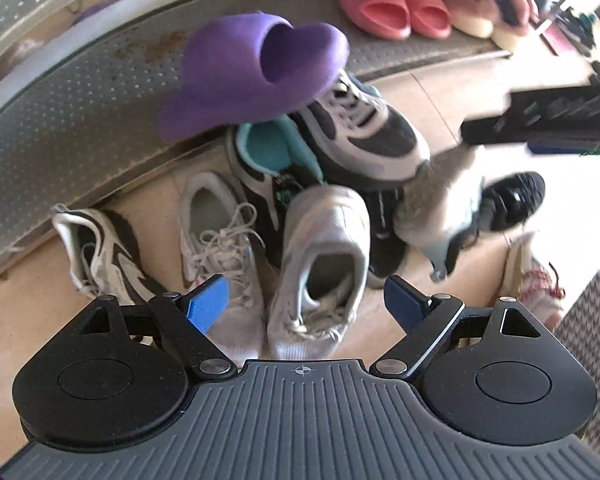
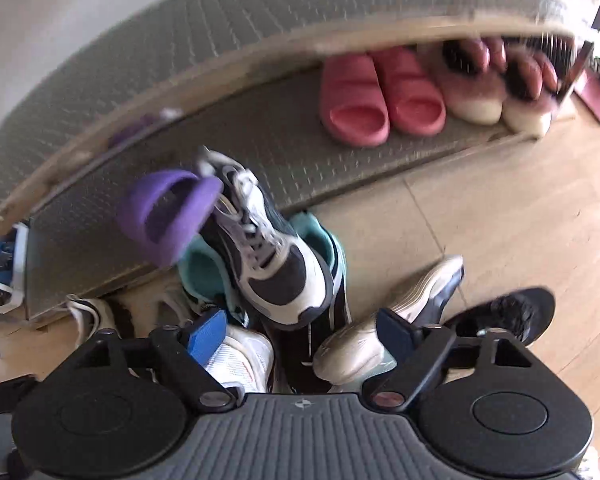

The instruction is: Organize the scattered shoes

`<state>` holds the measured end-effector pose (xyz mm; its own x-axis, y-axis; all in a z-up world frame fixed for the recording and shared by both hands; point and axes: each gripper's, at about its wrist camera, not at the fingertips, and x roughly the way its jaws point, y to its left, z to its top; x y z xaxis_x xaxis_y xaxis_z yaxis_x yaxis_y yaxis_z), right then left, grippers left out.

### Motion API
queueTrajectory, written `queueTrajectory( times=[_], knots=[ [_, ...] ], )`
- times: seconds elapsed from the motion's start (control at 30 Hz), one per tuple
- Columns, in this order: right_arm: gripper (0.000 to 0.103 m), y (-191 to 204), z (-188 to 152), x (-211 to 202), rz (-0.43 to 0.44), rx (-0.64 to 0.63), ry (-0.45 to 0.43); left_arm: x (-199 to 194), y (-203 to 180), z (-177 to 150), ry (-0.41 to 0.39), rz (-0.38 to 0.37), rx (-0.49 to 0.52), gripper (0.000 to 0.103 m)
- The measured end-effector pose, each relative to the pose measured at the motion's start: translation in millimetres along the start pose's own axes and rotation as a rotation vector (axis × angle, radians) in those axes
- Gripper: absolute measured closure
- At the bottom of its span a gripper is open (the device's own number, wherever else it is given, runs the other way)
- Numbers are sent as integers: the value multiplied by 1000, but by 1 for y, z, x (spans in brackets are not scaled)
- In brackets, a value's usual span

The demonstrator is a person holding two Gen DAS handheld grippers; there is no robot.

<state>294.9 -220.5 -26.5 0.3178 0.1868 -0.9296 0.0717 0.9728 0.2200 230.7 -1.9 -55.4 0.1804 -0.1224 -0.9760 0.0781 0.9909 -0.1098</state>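
A: Across the floor before the rack, from nine o'clock to three, what is seen in the left wrist view?

B: At eight o'clock a black-and-white trainer (image 1: 100,256) is found lying on its side, just beside the low shelf (image 1: 80,120). At the centre a pair of pale grey trainers (image 1: 320,264) is laid side by side, directly beneath the left claw (image 1: 306,304), whose pads are held wide apart with nothing between them. It is judged that this pair was chosen because it lies free of the heap.

A: And the heap itself?

B: At twelve o'clock a purple slide (image 1: 252,68) is propped on a white-and-navy trainer (image 1: 364,132), which is tipped over a teal-lined shoe (image 1: 276,148). Nothing there can be lifted cleanly until the top piece is taken.

A: What is shown further right?

B: At three o'clock a beige shoe (image 2: 380,340) is seen at the right claw (image 2: 306,332), whose pads are parted; whether the shoe is pinched cannot be told. A black shoe (image 2: 512,312) is left beside it.

A: Where are shoes meant to go?

B: Probably on the shelf, where pink slides (image 2: 380,96) and fluffy slippers (image 2: 492,88) are already lined up at one o'clock.
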Motion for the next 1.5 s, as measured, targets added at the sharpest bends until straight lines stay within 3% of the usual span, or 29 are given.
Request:
queueTrajectory(
  times=[0.13, 0.23, 0.33, 0.37, 0.43, 0.57, 0.63, 0.77, 0.83, 0.87, 1.0, 1.1, 1.2, 1.23, 1.3, 1.33, 1.5],
  knots=[
    [40, -4, 8, 42, 54, 103, 31, 1, 7, 2, 19, 10, 7, 14],
    [33, -16, 15, 82, 38, 206, 53, 1, 20, 1, 32, 21, -4, 14],
    [34, -31, 10, 107, 83, 356, 91, -2, 31, 1, 32, 26, -16, 14],
    [33, -38, 8, 118, 134, 440, 97, -3, 35, 1, 31, 29, -19, 14],
    [31, -39, 6, 130, 186, 508, 105, -5, 40, 0, 30, 32, -22, 14],
    [32, -28, -3, 138, 161, 575, 69, -7, 50, 0, 31, 42, -28, 14],
    [37, -24, -3, 134, 153, 569, 61, -9, 54, 0, 31, 45, -32, 14],
    [45, -6, -1, 105, 170, 483, -6, -18, 58, 0, 8, 43, -35, 14],
    [60, 3, 1, 83, 203, 454, -48, -25, 60, -2, -10, 43, -31, 14],
    [60, 1, 4, 61, 250, 489, -82, -29, 61, -4, -21, 41, -27, 14],
    [60, -15, -5, -2, 261, 539, -141, -45, 68, -14, -52, 39, -14, 14],
    [60, -32, -39, -60, 257, 607, -177, -55, 72, -24, -74, 37, 4, 14],
    [58, -49, -92, -93, 241, 729, -179, -61, 70, -32, -87, 10, 17, 14],
    [52, -48, -99, -92, 229, 731, -171, -63, 67, -36, -87, -7, 25, 14],
    [47, -50, -122, -78, 161, 672, -48, -62, 60, -43, -84, -36, 42, 14],
    [42, -50, -123, -74, 151, 664, -29, -61, 56, -48, -80, -48, 51, 14],
    [40, -37, -110, -95, 89, 435, 0, -52, 26, -69, -66, -121, 121, 20]
  ],
)
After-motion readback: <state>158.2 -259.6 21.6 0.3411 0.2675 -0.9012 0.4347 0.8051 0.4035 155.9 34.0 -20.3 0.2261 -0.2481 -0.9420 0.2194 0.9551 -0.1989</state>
